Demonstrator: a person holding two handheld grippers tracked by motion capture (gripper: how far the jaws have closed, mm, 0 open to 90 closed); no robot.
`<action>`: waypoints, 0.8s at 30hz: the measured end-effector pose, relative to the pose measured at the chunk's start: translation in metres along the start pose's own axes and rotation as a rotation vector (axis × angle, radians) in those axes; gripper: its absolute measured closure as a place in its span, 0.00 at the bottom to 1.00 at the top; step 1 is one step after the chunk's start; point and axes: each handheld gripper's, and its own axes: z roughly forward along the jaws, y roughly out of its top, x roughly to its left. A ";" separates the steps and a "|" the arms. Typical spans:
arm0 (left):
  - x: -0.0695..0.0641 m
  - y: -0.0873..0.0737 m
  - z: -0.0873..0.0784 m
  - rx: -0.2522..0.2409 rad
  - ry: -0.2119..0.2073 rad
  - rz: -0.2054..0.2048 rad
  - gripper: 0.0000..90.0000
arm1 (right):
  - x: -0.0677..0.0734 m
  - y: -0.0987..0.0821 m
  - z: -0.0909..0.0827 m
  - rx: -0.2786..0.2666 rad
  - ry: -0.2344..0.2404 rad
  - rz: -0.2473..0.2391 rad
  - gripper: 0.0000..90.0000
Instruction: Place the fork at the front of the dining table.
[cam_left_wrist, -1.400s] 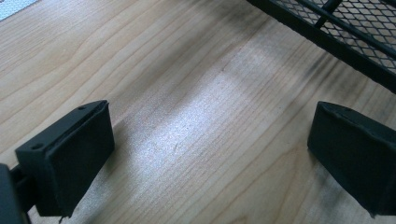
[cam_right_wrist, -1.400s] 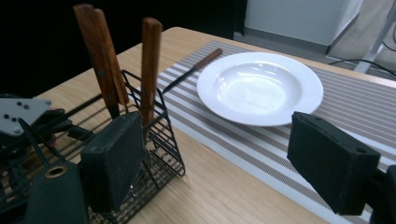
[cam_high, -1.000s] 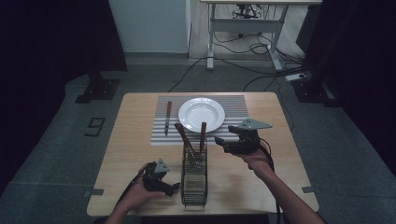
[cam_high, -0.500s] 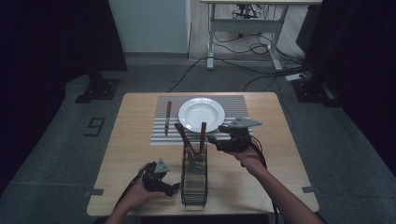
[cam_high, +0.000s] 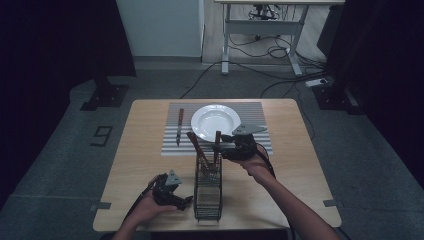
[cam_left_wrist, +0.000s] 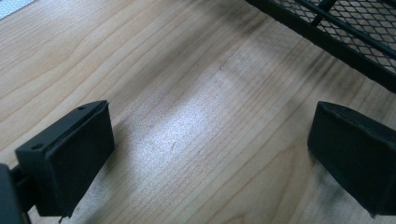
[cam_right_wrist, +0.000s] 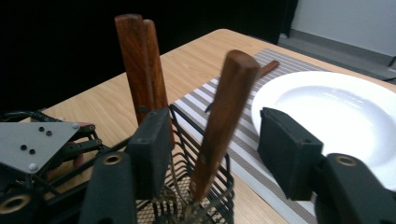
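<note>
Paired handles (cam_right_wrist: 142, 65) just beside right claw (cam_right_wrist: 212, 140)

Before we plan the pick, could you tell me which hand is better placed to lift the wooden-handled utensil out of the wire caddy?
The right. Its claw already straddles the wooden handle, pads not yet touching. The left claw rests open over bare table beside the caddy.

High view looks down from above my side at the wire basket (cam_high: 207, 192). My left gripper view hugs the table beside it; my right one faces its handles close up.
</note>
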 end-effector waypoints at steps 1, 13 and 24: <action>0.000 0.000 0.000 0.000 0.000 0.000 0.00 | 0.000 0.000 0.002 0.000 0.003 -0.004 0.52; 0.000 0.000 0.000 0.000 -0.001 0.000 0.00 | -0.004 -0.003 0.013 -0.008 0.050 0.027 0.80; 0.000 0.000 0.000 0.000 -0.001 0.001 0.00 | -0.009 -0.004 0.010 -0.034 0.104 0.086 0.89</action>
